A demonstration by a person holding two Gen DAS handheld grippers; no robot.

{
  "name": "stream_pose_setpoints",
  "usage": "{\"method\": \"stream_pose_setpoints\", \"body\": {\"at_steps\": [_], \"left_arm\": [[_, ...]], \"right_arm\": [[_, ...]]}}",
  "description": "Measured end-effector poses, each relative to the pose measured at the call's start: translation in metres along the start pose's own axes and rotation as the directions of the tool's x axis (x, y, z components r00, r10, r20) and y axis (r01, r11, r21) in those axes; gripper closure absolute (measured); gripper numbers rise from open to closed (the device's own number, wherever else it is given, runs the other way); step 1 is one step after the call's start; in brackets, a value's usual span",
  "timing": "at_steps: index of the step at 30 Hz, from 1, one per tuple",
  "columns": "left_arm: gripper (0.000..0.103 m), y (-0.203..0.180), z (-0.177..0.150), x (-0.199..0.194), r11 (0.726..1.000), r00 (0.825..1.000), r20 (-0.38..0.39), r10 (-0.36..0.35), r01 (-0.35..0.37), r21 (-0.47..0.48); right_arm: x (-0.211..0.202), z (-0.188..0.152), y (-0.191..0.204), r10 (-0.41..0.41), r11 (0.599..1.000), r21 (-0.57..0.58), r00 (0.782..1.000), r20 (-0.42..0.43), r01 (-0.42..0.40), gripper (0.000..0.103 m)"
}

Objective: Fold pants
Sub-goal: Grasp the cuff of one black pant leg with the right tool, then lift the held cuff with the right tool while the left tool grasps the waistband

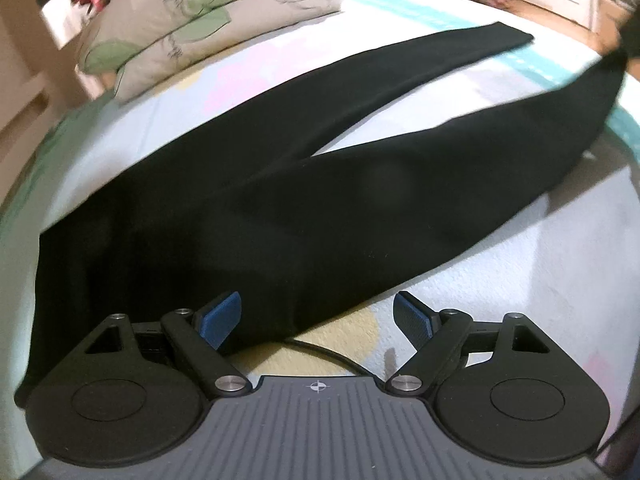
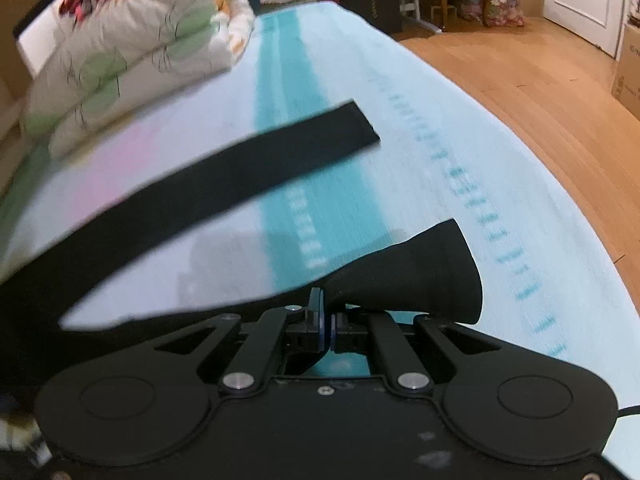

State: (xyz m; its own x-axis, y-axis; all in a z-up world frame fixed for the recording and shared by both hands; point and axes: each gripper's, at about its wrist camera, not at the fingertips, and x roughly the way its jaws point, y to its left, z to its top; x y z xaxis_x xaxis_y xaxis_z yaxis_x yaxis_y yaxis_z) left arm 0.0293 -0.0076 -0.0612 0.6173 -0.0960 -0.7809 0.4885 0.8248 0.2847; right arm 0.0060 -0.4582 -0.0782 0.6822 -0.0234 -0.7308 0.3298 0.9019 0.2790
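Black pants [image 1: 248, 208] lie spread on the bed, waist at the left, both legs running to the right in a V. My left gripper [image 1: 318, 320] is open, its blue pads at the near edge of the pants by the waist; the left pad [image 1: 220, 314] overlaps the cloth, holding nothing. My right gripper [image 2: 325, 322] is shut on the hem of the near pant leg [image 2: 424, 276], which is lifted off the bed. The far leg [image 2: 240, 172] lies flat on the sheet. In the left wrist view the lifted hem [image 1: 608, 68] rises at the far right.
The bed has a pale blue sheet [image 1: 540, 248] with teal stripes [image 2: 276, 92]. A folded floral quilt [image 1: 180, 20] lies at the head of the bed, also in the right wrist view [image 2: 132, 52]. A wooden floor [image 2: 540, 112] lies beyond the bed's right edge, with furniture and boxes.
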Motion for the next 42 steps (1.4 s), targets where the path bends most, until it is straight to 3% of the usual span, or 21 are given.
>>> {"method": "stream_pose_setpoints", "body": {"at_steps": [14,24,26,27,28,30,37,42], "left_arm": [[0.02,-0.018,-0.011,0.018,0.978,0.999,0.037,0.027,-0.034,0.204],[0.021,-0.016,-0.008,0.028,0.968,0.996,0.084,0.042,-0.061,0.242],[0.035,-0.014,-0.006,0.032,0.969,0.995,0.086,0.041,-0.06,0.238],[0.047,-0.012,-0.005,0.033,0.973,0.997,0.078,0.028,-0.045,0.228],[0.067,-0.007,-0.003,0.034,0.978,0.998,0.067,-0.007,-0.007,0.207],[0.096,0.001,0.001,0.036,0.981,0.994,0.034,-0.099,0.092,0.172],[0.099,0.027,0.01,0.004,0.982,0.982,0.026,-0.186,0.185,0.03],[0.099,0.022,0.001,-0.036,0.978,0.983,0.038,-0.18,0.174,0.116]], "right_arm": [[-0.019,0.031,0.019,0.011,0.994,0.106,0.997,0.082,-0.02,0.099],[-0.043,0.045,0.031,0.008,0.994,0.108,0.99,0.14,-0.023,0.099],[-0.046,0.045,0.034,0.008,0.994,0.109,0.99,0.139,-0.023,0.099],[-0.047,0.044,0.035,0.008,0.994,0.109,0.99,0.139,-0.023,0.099],[-0.048,0.043,0.037,0.01,0.994,0.106,0.99,0.138,-0.025,0.099],[-0.048,0.042,0.038,0.013,0.994,0.104,0.991,0.136,-0.027,0.098],[-0.057,0.032,0.037,0.007,0.996,0.083,0.992,0.124,-0.018,0.098],[-0.055,0.018,0.021,-0.028,0.997,0.077,0.999,0.03,0.026,0.098]]}}
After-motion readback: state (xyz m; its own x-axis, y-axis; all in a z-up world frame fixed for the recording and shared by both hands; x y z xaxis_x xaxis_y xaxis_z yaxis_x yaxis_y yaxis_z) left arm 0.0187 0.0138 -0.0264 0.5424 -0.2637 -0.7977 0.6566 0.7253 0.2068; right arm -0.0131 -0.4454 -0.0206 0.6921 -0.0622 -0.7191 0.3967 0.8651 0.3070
